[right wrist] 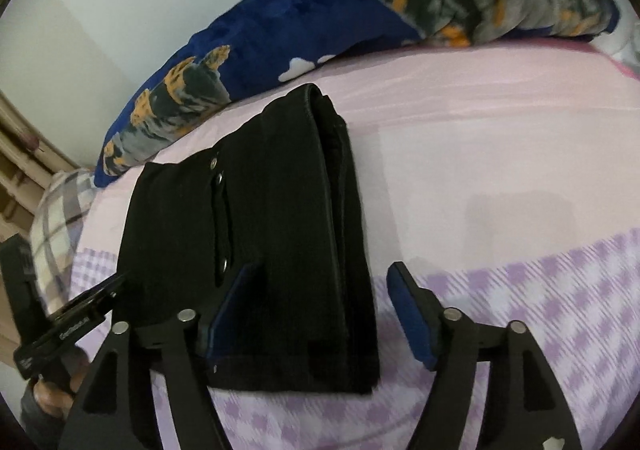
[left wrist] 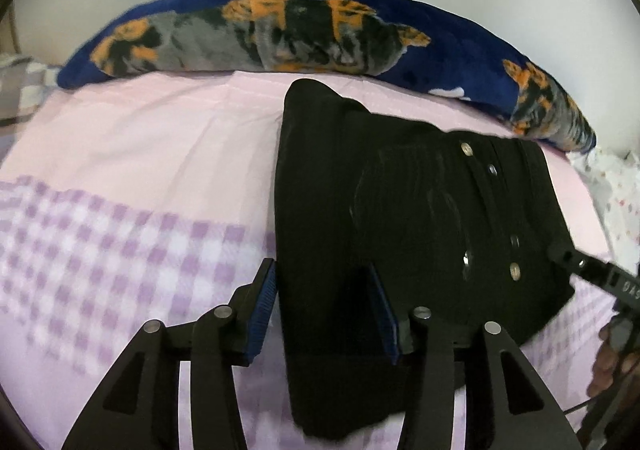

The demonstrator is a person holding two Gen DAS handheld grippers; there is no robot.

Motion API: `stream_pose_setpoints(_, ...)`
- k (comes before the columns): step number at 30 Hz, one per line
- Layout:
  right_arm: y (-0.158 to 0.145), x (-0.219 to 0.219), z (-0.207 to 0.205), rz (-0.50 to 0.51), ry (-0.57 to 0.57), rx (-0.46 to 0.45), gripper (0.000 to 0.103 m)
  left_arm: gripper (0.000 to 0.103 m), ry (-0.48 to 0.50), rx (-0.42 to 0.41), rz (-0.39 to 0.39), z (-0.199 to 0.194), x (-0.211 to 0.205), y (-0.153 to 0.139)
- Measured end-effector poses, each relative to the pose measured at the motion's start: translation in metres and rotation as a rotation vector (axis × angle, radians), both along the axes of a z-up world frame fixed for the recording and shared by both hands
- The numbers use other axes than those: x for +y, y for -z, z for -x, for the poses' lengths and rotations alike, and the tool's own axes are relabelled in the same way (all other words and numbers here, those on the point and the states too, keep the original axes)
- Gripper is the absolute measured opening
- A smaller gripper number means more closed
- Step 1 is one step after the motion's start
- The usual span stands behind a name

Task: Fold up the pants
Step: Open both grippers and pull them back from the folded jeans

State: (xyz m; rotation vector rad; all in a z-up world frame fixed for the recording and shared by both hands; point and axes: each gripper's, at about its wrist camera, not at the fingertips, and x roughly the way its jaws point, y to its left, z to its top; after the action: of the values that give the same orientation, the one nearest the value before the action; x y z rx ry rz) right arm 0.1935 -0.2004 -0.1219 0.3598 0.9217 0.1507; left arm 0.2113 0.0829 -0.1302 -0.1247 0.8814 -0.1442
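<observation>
The black pants (left wrist: 400, 242) lie folded into a compact stack on the bed, with silver rivets and buttons showing on top; they also show in the right wrist view (right wrist: 264, 234). My left gripper (left wrist: 324, 310) is open, its fingers spread over the near left edge of the stack, gripping nothing. My right gripper (right wrist: 320, 314) is open too, its fingers spread over the near right edge of the stack. The right gripper's tip (left wrist: 580, 266) shows at the stack's right side in the left wrist view, and the left gripper's tip (right wrist: 86, 302) at the stack's left side in the right wrist view.
The bed sheet (left wrist: 120, 169) is pink with a purple checked band near me. A blue plush blanket (left wrist: 260, 29) with orange and grey print lies along the far edge against a white wall. A plaid cloth (right wrist: 56, 209) lies at the bed's left end.
</observation>
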Motion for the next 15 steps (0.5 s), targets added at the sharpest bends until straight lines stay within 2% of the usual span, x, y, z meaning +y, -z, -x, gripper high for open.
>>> stream_pose_setpoints(3,-0.007,0.006,0.021,0.022,0.012,-0.013,0.077,0.047,0.001,-0.026,-0.046,0.026,-0.010,-0.006)
stream_pose_setpoints(10,-0.014,0.029,0.067,0.107,0.009,-0.046,0.078,0.048,-0.007,-0.052,-0.080,0.082,-0.025,-0.015)
stream_pose_setpoints(15,-0.022,0.041,0.097,0.126,0.022,-0.080,0.085,0.050,-0.010,-0.064,-0.103,0.108,-0.032,-0.017)
